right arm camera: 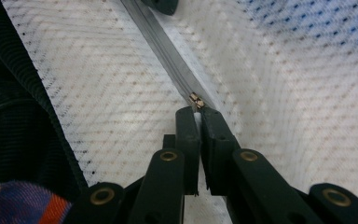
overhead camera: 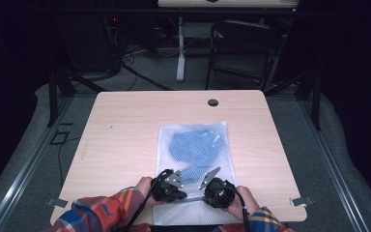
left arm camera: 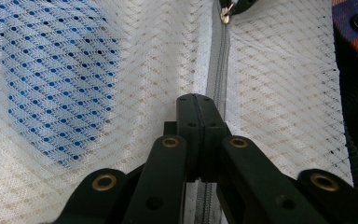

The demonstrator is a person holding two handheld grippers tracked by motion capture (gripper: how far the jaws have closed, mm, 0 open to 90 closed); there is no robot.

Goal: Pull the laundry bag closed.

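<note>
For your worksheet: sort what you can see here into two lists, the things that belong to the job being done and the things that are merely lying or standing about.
In the job:
white mesh bag
blue cloth inside it
grey zipper and its pull
left claw, pinching the zipper
right claw, shut on the pull

Just about:
table
black chair
floor cables

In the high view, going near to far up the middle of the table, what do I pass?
Left hand-held gripper and right hand-held gripper side by side on the near end of the mesh bag → blue cloth inside the bag → bare table → cable hole near the far edge.
</note>
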